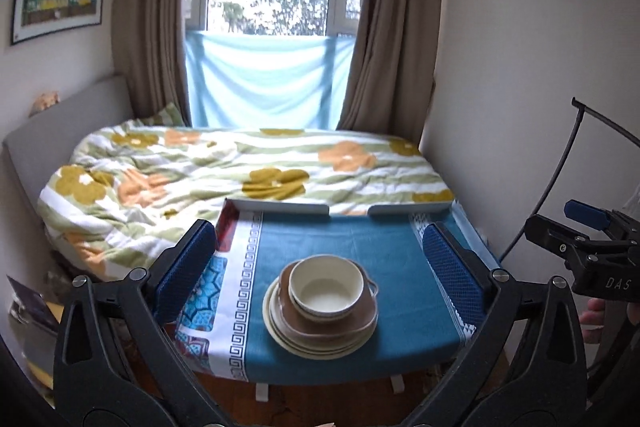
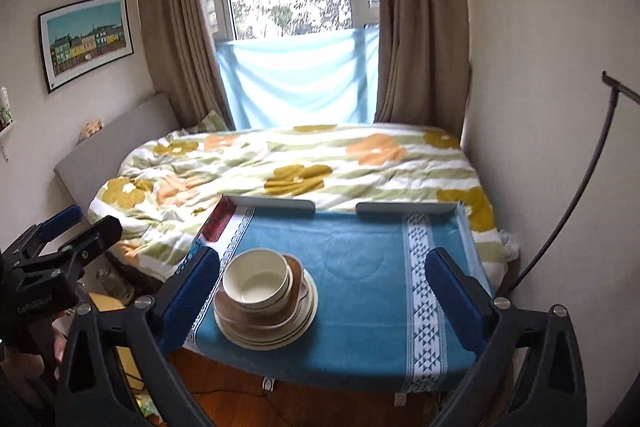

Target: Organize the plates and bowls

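A stack of dishes stands on the small table's blue cloth (image 1: 400, 267). Top to bottom it is a cream bowl (image 1: 326, 287), a brown squarish dish (image 1: 304, 327) and a few cream plates (image 1: 320, 347). My left gripper (image 1: 320, 239) hangs above and short of the stack, open, with nothing between its blue pads. In the right wrist view the same bowl (image 2: 256, 285), brown dish (image 2: 248, 315) and plates (image 2: 296, 327) sit just inside the left pad. The right gripper (image 2: 323, 255) is also open and empty, clear of the dishes.
A bed with a flowered duvet (image 1: 240, 167) lies right behind the table's raised white back rim (image 1: 280, 207). A wall (image 1: 520, 107) and a black cable (image 1: 560, 167) are close on the right. Wooden floor (image 2: 240, 407) shows below the table's front edge.
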Available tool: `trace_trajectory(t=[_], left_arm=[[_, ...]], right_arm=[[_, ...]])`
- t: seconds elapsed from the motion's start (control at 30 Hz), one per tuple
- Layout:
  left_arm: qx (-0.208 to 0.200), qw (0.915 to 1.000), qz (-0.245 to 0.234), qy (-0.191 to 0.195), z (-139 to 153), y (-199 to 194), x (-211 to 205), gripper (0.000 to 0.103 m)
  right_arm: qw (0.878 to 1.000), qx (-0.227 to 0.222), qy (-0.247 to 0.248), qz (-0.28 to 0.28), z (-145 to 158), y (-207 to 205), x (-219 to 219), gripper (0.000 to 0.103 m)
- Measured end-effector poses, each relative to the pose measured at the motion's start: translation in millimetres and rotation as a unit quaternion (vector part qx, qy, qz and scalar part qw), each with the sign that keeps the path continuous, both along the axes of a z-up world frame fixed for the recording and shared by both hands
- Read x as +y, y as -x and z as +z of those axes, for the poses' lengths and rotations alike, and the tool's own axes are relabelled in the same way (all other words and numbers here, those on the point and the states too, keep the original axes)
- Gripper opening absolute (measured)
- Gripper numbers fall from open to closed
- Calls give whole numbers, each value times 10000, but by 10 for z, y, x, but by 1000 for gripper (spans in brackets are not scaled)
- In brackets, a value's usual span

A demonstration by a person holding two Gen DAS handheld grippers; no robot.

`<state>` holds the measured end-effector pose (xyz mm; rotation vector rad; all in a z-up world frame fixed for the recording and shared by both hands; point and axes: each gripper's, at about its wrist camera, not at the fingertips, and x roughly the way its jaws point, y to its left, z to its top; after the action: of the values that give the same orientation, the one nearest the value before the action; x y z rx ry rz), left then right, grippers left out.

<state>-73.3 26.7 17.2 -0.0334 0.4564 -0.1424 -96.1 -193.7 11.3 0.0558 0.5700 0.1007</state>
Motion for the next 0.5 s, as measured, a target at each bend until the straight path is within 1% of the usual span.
trace_trajectory(t=[0.07, 0.17, 0.23, 0.5], left_arm=[[-35, 9998, 157, -119, 48, 89, -29, 103], [-136, 9994, 250, -219, 76, 204, -64, 103], [-214, 9989, 300, -294, 103, 271, -78, 103], [-454, 9977, 320, -400, 218, 410, -171, 103]], right_arm=[[9998, -147, 82, -130, 72, 76, -38, 102], [9983, -455, 211, -310, 127, 224, -57, 102], [9975, -575, 248, -329, 144, 300, -56, 102], [9967, -676, 195, -416, 152, 433, -94, 102]])
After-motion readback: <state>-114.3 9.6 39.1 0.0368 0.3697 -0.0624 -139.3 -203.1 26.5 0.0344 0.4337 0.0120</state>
